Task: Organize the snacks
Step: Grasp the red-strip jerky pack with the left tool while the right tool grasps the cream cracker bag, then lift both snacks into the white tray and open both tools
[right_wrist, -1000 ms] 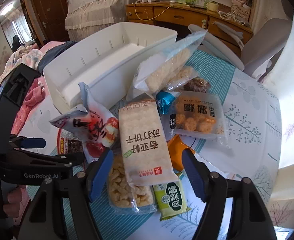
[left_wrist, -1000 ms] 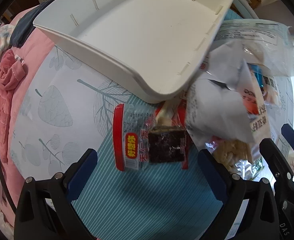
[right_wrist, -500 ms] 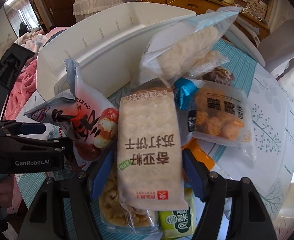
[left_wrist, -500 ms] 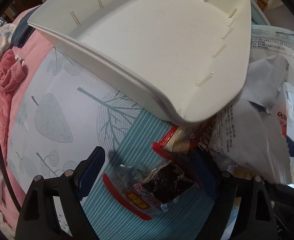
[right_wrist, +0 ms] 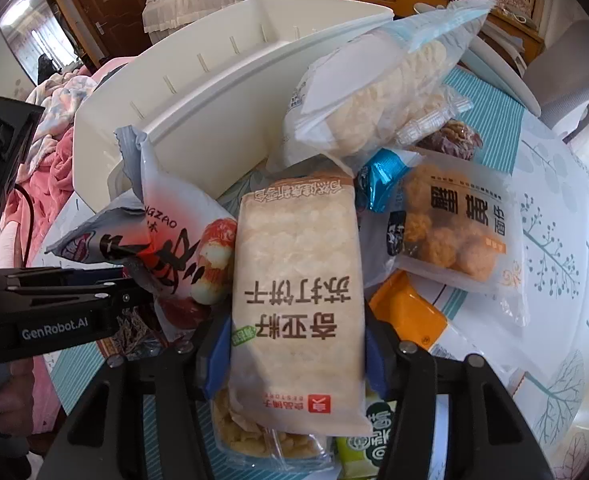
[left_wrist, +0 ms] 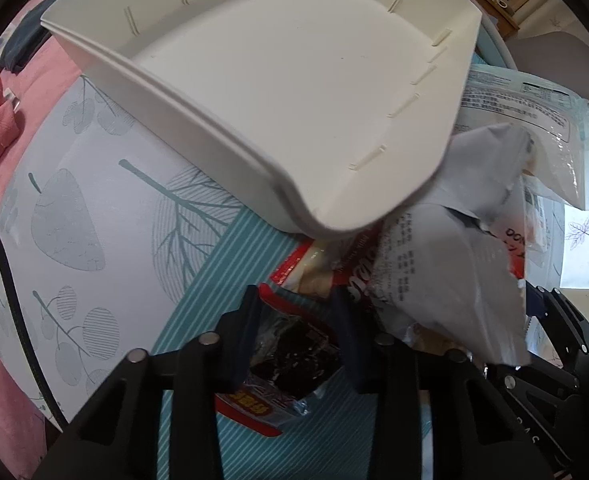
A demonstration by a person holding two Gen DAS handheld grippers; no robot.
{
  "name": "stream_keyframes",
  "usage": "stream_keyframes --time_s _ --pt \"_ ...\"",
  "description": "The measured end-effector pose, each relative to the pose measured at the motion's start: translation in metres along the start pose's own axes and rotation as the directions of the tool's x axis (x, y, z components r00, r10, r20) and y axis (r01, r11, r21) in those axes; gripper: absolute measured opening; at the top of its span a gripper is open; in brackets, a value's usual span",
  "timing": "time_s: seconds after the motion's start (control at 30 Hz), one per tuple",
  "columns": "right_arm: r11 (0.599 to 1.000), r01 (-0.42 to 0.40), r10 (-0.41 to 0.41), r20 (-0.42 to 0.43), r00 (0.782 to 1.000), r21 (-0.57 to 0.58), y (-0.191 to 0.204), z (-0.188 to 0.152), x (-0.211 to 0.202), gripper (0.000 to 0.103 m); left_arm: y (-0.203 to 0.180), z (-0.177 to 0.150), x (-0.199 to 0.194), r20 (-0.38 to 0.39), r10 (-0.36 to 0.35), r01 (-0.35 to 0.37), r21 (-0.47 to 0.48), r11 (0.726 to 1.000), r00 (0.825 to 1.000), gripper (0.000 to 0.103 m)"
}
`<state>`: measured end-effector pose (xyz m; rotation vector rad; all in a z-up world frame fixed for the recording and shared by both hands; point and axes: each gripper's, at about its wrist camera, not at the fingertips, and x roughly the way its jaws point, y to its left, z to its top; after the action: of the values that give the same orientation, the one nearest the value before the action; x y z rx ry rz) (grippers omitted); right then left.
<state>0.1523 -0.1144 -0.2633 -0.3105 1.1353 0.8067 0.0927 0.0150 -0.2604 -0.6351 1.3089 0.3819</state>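
A heap of snack packets lies on a table (right_wrist: 566,240) covered with a white cloth printed with grey-blue leaves and teal stripes, beside a large empty white plastic bin (left_wrist: 294,92) with ribbed side walls. On top of the heap is a long clear packet of pale square crackers (right_wrist: 298,296) with dark brown lettering; it sits between the blue-padded fingers (right_wrist: 214,356) of the right gripper (right_wrist: 294,356), whose jaws are closing, the pads at or very near its two long edges. Around it lie a grey-and-red pouch with a picture of dates (right_wrist: 170,248), a clear bag of golden fried balls (right_wrist: 450,232) and a tall see-through bag of white puffed rounds (right_wrist: 382,92) leaning on the bin.

In the left wrist view, the left gripper (left_wrist: 294,328) is closing on a small clear wrapper with red edges and a dark brown block inside (left_wrist: 290,356), which lies crumpled on the striped cloth just in front of the bin's near corner; the pads press its sides.

A second ago the left jaws stood wide with the dark-block wrapper lying flat ahead of them; now they are drawn in around it and the wrapper is bunched. The right gripper has come down over the cracker packet, which then lay ahead of its spread fingers.
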Motion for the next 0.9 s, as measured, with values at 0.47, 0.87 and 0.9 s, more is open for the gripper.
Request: stream_keyframes --time_s 0.47,0.87,0.9 --pt "0.997 -0.035 0.037 -0.031 0.999 0.061 -0.008 -0.01 -0.012 0.054 0.0 -0.019 -0.006 0.005 0.005 -0.005 0.005 1.0 1.0 0.011" --pt "0.991 -0.072 0.077 -0.039 0.996 0.116 -0.012 -0.032 -0.038 0.054 0.008 -0.05 -0.046 0.03 0.012 -0.012 0.003 1.0 0.999 0.005" --pt "0.99 -0.074 0.079 -0.035 0.996 0.118 -0.014 -0.035 -0.043 0.054 0.008 -0.052 -0.05 0.033 0.013 -0.013 0.003 1.0 0.999 0.005"
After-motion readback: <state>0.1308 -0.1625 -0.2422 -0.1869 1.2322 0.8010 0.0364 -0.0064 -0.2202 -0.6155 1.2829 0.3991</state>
